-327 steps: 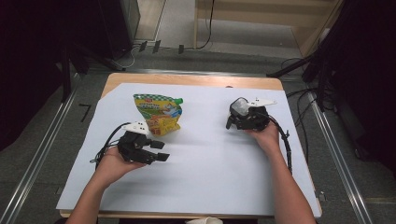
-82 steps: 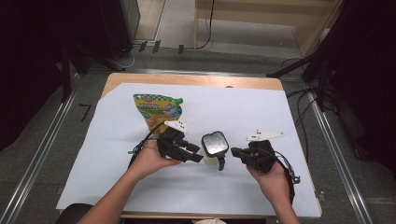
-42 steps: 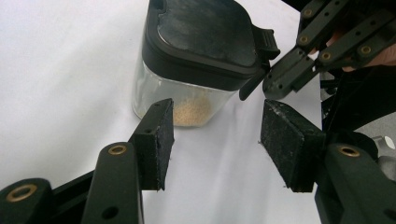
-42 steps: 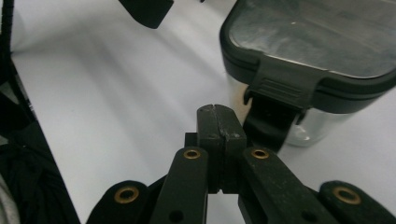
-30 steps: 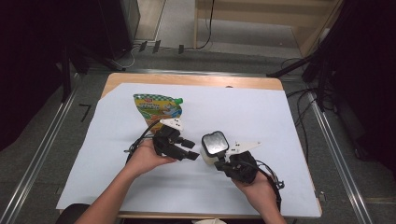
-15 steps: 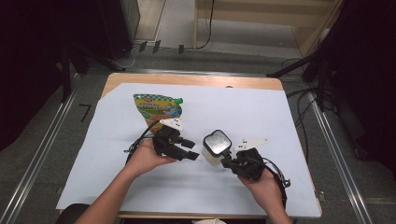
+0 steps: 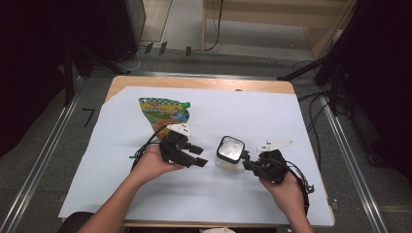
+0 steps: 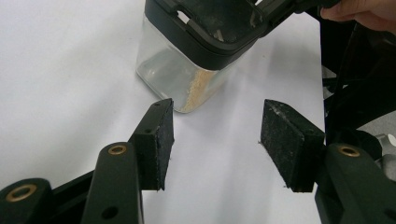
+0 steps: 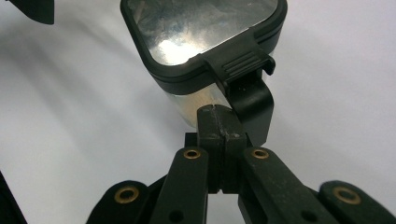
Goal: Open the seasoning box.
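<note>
High view, centre frame: we count one clear container [image 7: 229, 154] and one snack pouch [image 7: 163, 114] up left. Our right gripper [image 7: 249, 165], jaws pressed together, pinches its latch [image 9: 247, 100]; our left gripper [image 7: 197, 155] gapes wide beside it.

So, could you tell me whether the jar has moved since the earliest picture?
Yes. The jar came from the table's far right toward its middle, nearer the pouch.
</note>
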